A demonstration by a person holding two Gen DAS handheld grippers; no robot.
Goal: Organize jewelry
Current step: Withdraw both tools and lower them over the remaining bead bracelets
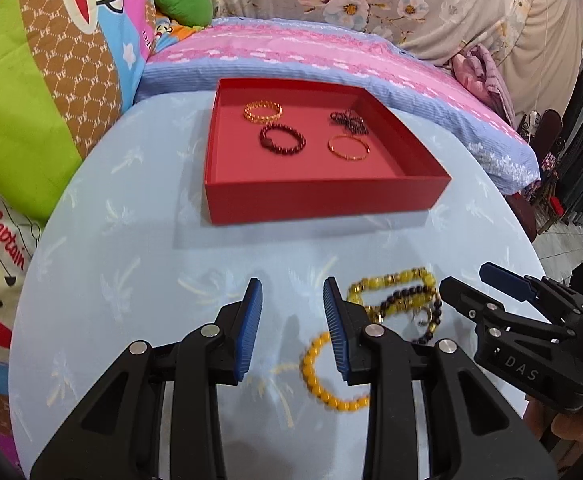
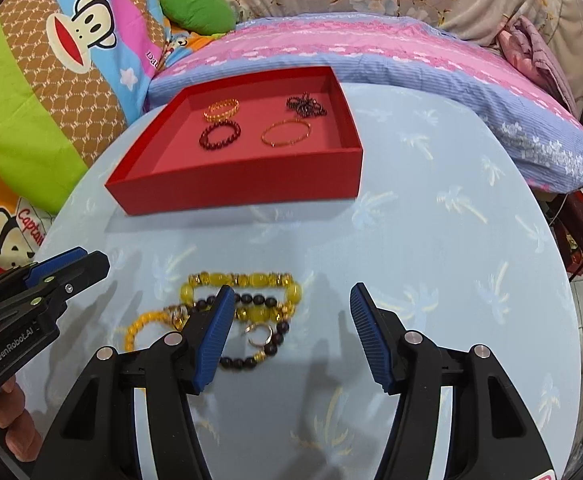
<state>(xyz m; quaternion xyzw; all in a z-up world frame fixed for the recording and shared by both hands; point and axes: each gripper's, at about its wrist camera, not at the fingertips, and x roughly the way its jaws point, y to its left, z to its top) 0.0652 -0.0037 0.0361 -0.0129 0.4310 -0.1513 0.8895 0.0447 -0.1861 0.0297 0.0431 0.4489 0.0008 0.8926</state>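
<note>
A red tray (image 1: 323, 196) (image 2: 251, 188) holds a gold chain bracelet (image 1: 262, 112), a dark red bead bracelet (image 1: 282, 141), a thin gold bangle (image 1: 348, 147) and a dark bead tangle (image 1: 349, 121). On the table lie a big yellow bead bracelet (image 2: 247, 282), a dark bead bracelet (image 2: 259, 354), a small orange bead bracelet (image 1: 323, 384) (image 2: 139, 330) and a gold ring (image 2: 258, 334). My left gripper (image 1: 293, 328) is open and empty, just left of the pile. My right gripper (image 2: 291, 332) is open and empty above it.
The round table has a light blue cloth with palm prints (image 2: 431, 240). A pink and blue bed (image 1: 291, 52) lies behind it. Cartoon pillows (image 1: 31, 100) are on the left. A green cushion (image 2: 197, 8) sits at the back.
</note>
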